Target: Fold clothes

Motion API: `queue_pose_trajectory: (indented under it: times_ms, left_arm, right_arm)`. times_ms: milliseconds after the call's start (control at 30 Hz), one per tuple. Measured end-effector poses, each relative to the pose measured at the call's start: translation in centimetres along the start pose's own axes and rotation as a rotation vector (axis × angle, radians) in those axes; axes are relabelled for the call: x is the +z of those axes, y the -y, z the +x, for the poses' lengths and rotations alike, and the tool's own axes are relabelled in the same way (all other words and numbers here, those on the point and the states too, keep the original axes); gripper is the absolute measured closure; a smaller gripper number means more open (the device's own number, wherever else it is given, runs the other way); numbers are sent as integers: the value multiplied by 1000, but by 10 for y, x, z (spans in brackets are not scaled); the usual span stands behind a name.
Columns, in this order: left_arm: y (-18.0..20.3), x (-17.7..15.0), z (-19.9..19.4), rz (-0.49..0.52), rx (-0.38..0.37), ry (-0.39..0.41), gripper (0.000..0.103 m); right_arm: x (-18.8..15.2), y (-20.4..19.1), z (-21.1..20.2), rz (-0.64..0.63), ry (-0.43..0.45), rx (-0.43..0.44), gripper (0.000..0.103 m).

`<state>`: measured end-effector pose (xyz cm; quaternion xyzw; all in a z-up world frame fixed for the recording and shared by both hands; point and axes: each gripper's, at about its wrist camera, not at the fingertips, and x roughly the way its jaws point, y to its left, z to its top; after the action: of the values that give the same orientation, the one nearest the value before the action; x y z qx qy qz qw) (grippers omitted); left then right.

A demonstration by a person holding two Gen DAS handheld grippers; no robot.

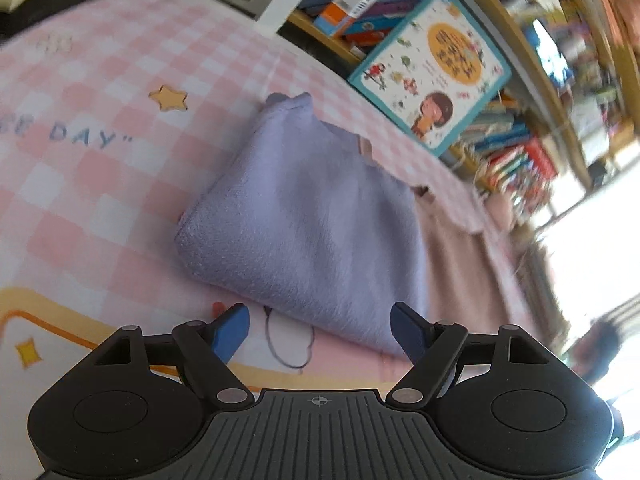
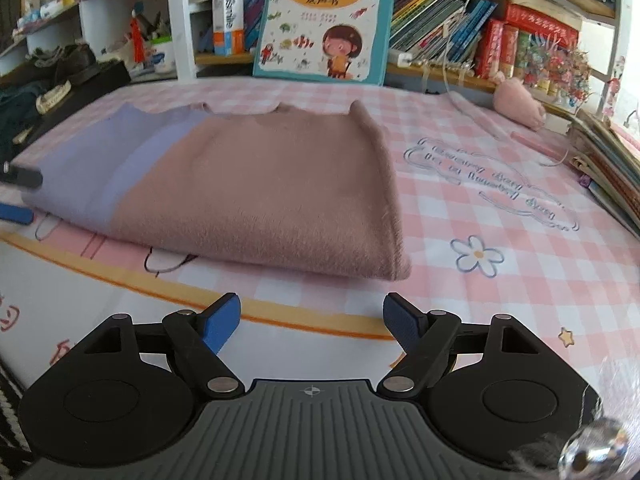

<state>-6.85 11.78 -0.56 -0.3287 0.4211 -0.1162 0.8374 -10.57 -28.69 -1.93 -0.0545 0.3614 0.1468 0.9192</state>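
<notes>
Fingers (image 2: 224,322) spread, level above sweater (image 2: 256,188).

Fuzzy matt knit sweater (image 2: 256,184) on smooth checked cloth sheet (image 2: 500,200).

Bright daylight, window glare, blurred fisheye edges

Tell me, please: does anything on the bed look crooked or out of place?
Nothing stands out. The folded garment lies flat on the checked sheet; both grippers, left and right, are open and empty.
</notes>
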Motion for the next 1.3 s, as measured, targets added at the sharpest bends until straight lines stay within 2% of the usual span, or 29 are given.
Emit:
queue_pose_trajectory:
  times_ms: [133,200,267,500,667,733,767,800,833,867,900,1000,1167,1300]
  left_arm:
    - [-27,2,8,-273,-137,15,23]
    - [-40,1,11,-413,-183,40,23]
    - [-44,2,13,-468,-178,46,23]
    - [-44,-3,15,-549,-154,95,24]
    - [-42,-2,6,-534,-91,115,25]
    - [-46,-1,5,-532,-92,135,29]
    - [-48,-1,5,-531,-92,141,38]
    - [-49,-2,5,-526,-79,146,54]
    - [-50,-2,6,-520,-67,151,62]
    - [-52,-3,6,-514,-54,156,75]
    - [-53,-4,7,-509,-45,162,82]
    - [-47,-3,4,-468,-59,200,87]
    - [-18,9,-6,-278,-94,255,86]
    - [-27,7,4,-346,-92,240,83]
  right_arm:
    - [-1,3,2,8,9,4,17]
    - [-2,3,2,8,12,3,16]
    - [-2,3,2,9,16,3,16]
    - [-4,3,2,17,25,-5,13]
    - [-3,4,2,15,23,-4,12]
    - [-3,5,2,15,23,-2,11]
    - [-3,5,2,15,24,-1,11]
    - [-3,5,2,14,24,-1,11]
    - [-3,5,2,14,23,-1,11]
    - [-3,4,3,13,24,-2,10]
    - [-3,4,2,14,26,-3,9]
    - [-4,3,2,14,28,-4,8]
    - [-2,3,3,14,27,-3,7]
    - [-2,4,4,15,32,-3,7]
